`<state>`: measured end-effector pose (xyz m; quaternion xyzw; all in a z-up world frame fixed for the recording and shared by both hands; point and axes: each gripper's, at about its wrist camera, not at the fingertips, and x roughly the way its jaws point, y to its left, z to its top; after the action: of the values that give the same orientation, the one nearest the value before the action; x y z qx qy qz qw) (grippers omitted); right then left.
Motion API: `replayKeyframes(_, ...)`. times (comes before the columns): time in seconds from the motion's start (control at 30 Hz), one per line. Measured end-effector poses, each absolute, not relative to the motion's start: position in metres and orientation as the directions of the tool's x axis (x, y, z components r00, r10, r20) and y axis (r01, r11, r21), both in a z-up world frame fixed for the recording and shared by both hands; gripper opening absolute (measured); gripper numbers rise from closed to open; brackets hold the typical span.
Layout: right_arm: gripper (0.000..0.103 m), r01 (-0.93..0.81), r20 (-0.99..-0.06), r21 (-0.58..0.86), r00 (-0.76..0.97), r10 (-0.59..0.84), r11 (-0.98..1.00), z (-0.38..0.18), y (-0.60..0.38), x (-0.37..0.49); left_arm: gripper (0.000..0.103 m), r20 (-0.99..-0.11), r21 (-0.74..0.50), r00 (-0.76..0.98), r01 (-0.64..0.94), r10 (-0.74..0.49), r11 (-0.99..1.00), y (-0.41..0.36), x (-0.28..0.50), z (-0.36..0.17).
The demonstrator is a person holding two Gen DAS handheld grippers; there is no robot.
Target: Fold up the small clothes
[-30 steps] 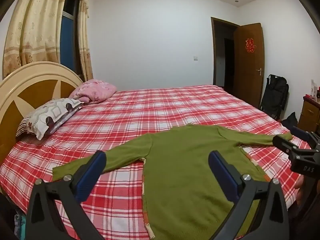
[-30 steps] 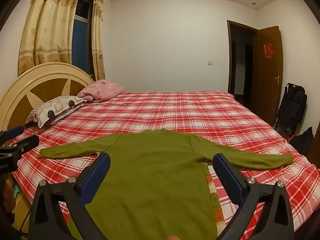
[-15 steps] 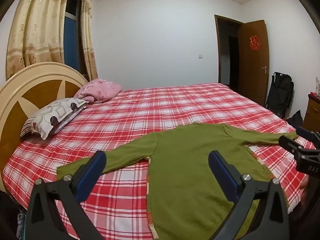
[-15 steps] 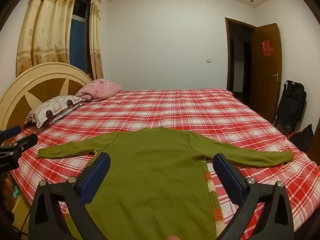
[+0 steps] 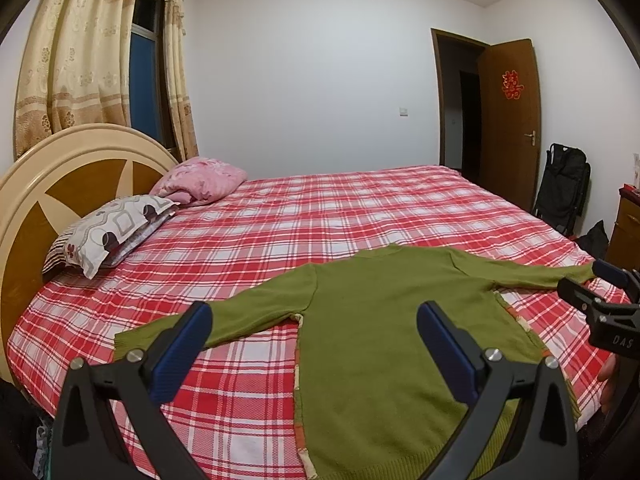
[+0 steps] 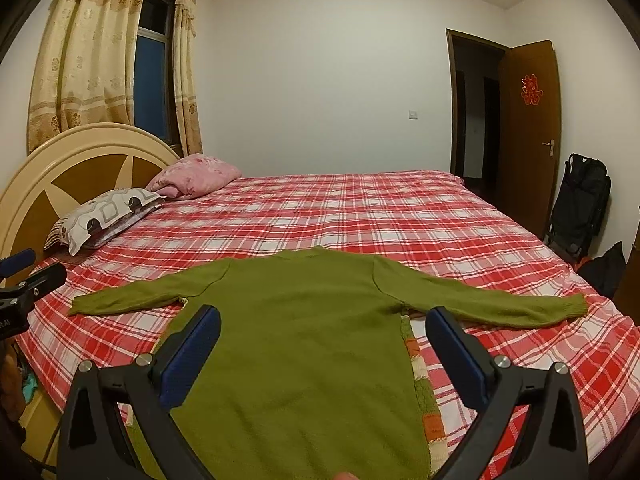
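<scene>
A small olive-green sweater (image 5: pixel 380 320) lies flat on the red plaid bed (image 5: pixel 320 208), both sleeves spread out, a striped orange and cream edge showing under its sides. It also shows in the right wrist view (image 6: pixel 304 344). My left gripper (image 5: pixel 314 344) is open and empty, above the sweater's left side and left sleeve. My right gripper (image 6: pixel 322 354) is open and empty, above the sweater's lower body. The right gripper also shows at the right edge of the left wrist view (image 5: pixel 600 292); the left gripper shows at the left edge of the right wrist view (image 6: pixel 28 276).
A patterned pillow (image 5: pixel 108 232) and a pink pillow (image 5: pixel 200 180) lie by the rounded headboard (image 5: pixel 48 184) at left. A curtained window is behind. An open brown door (image 5: pixel 508 120), a black bag (image 5: pixel 560 188) and a wooden cabinet (image 5: pixel 628 224) stand at right.
Both grippers have drawn back and risen a little from the sweater, which now looks farther and more fully in view. Both stay open. The sweater has not moved.
</scene>
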<state>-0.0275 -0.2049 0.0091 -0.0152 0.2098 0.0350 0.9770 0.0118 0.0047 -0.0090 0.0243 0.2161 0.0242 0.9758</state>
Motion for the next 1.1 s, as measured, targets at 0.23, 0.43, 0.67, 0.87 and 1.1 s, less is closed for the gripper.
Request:
replayKeyframes(0.23,0.102,-0.071,-0.415,-0.01,0.908,0.06,0.997,0.0071,-0.2084,-0.026,0.103,-0.424,0.059,0.904,-0.039,0.061,0.997,0.0036,0.0143,-0.0099)
replayKeyframes(0.43,0.102,-0.07,-0.414,-0.009,0.908,0.06,0.998,0.0062,-0.2089,-0.0266,0.103,-0.423,0.058,0.904,-0.04,0.061,0.998,0.0047,0.0149,-0.0114)
replayKeyframes(0.67,0.102,-0.074,-0.416,-0.009,0.907,0.063,0.997,0.006,-0.2079,-0.0266,0.103,-0.425,0.056,0.903,-0.043,0.063,0.998,0.0061,0.0146,-0.0122)
replayKeyframes(0.87,0.102,-0.073,-0.416,-0.009,0.907,0.062,0.997,0.0054,-0.2084,-0.0263,0.103,-0.427,0.053,0.902,-0.043,0.062,0.998,0.0082,0.0149,-0.0131)
replayKeyframes(1.1,0.102,-0.072,-0.419,-0.009,0.906,0.062,0.997,0.0047,-0.209,-0.026,0.103,-0.433,0.052,0.899,-0.049,0.067,0.997,0.0104,0.0164,-0.0156)
